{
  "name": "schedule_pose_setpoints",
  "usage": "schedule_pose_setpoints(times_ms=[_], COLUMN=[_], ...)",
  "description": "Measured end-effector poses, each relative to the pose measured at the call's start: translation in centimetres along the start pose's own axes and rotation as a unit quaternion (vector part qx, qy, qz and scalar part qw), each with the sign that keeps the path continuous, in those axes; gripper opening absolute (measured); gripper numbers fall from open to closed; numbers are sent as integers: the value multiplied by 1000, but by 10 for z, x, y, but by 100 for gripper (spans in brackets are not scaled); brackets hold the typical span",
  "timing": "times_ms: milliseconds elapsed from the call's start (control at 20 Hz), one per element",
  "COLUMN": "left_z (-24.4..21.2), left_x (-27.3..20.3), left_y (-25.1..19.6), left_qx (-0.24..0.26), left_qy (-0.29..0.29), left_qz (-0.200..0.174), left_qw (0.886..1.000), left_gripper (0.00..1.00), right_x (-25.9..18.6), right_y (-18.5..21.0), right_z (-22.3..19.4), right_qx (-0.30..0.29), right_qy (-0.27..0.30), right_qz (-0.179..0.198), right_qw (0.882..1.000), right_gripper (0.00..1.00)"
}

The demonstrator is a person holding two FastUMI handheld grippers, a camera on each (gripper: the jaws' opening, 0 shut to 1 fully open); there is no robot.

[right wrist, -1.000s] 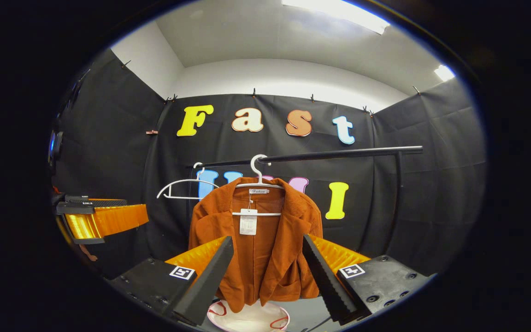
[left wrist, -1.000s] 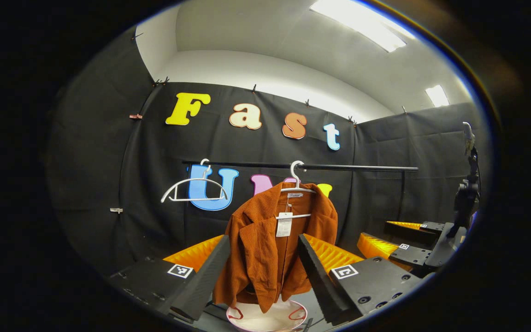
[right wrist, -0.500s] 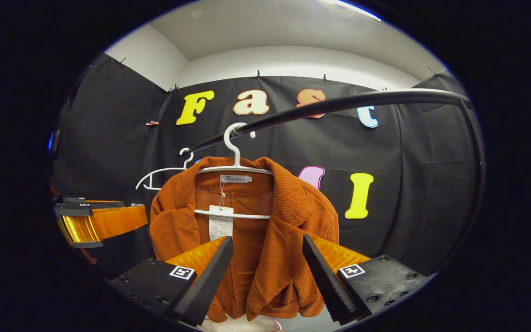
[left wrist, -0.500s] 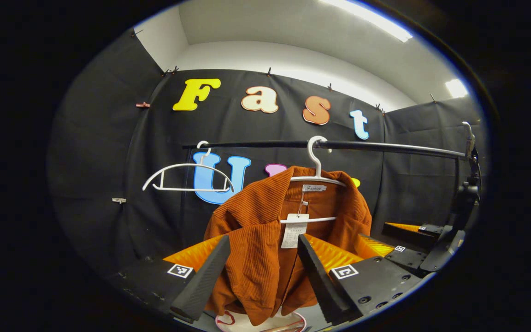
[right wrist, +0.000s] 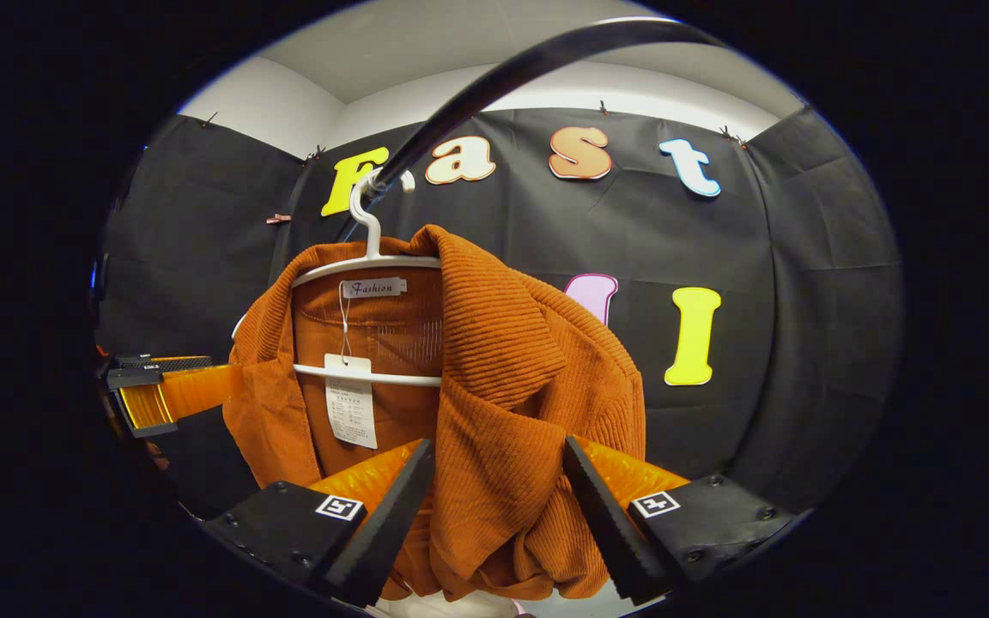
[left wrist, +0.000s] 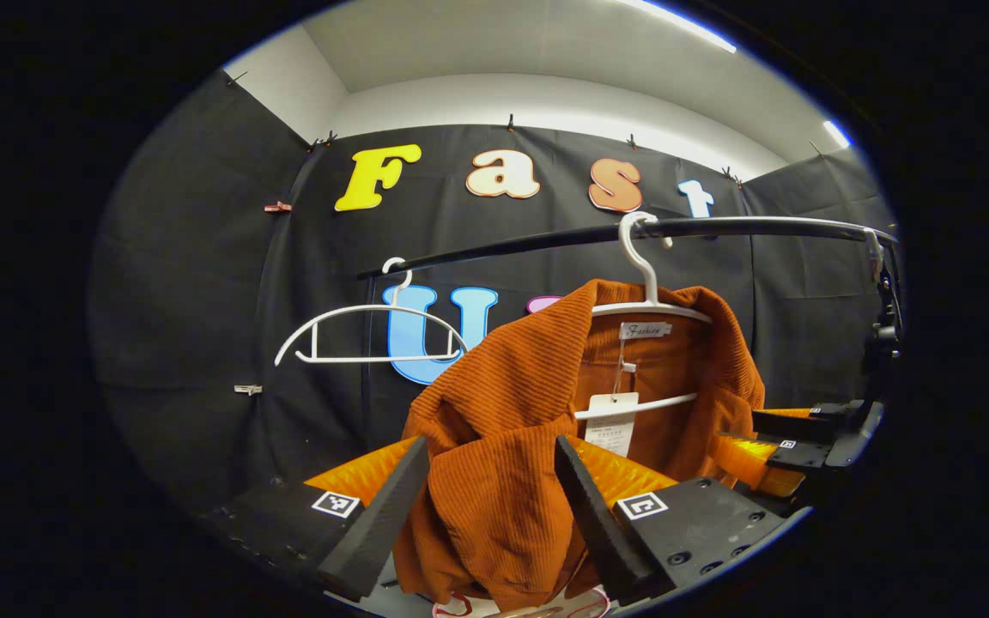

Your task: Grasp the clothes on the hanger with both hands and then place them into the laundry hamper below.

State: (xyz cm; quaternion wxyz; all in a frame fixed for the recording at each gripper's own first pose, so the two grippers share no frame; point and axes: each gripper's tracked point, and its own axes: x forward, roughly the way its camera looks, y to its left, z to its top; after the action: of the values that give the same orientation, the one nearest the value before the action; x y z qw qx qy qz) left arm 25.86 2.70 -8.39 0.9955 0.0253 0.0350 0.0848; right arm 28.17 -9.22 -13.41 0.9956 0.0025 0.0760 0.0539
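A rust-orange corduroy jacket (left wrist: 503, 412) hangs on a white hanger (left wrist: 645, 275) from a black rail (left wrist: 546, 245). My left gripper (left wrist: 490, 446) is open, and the jacket's left shoulder and front panel hang between its fingers. My right gripper (right wrist: 498, 445) is open too, with the jacket's (right wrist: 512, 378) right shoulder and lapel between its fingers. The hanger's hook (right wrist: 364, 219) sits on the rail (right wrist: 494, 86), which curves overhead. Each view catches the other gripper beside the jacket: the right gripper (left wrist: 773, 433), the left gripper (right wrist: 172, 390). A paper tag (right wrist: 350, 410) dangles inside the collar.
An empty white hanger (left wrist: 370, 330) hangs further left on the rail. The white hamper with red trim (left wrist: 520, 608) peeks out under the jacket's hem. A dark stand (left wrist: 881, 343) rises at the right edge, behind the right gripper.
Both grippers have moved forward and closer to the jacket. Its shoulders now lie between the open fingers, and the rail has risen overhead in the right gripper view.
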Motion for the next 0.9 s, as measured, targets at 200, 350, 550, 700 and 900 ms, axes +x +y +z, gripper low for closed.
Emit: schedule_pose_setpoints(times_ms=[200, 350, 550, 700, 900], left_z=[-9, -24, -30, -26, -24], left_x=[9, 14, 17, 20, 34], left_y=[8, 12, -11, -37, -54], left_qx=[-24, -62, -96, -95, -103], left_qy=[2, 17, 28, 21, 19], left_qz=[10, 13, -18, -49, -52], left_qw=[1000, 998, 995, 994, 993], left_gripper=[93, 93, 94, 93, 93], right_x=[5, 7, 10, 19, 34], right_y=[-6, -13, 8, 23, 35], right_z=[3, -11, -16, -9, -1], right_qx=[-12, -17, 17, 15, 23], right_qy=[-12, 3, 12, 3, -4], right_qz=[23, 27, 55, 75, 77], right_qw=[1000, 999, 998, 997, 997], right_gripper=[97, 97, 97, 97, 98])
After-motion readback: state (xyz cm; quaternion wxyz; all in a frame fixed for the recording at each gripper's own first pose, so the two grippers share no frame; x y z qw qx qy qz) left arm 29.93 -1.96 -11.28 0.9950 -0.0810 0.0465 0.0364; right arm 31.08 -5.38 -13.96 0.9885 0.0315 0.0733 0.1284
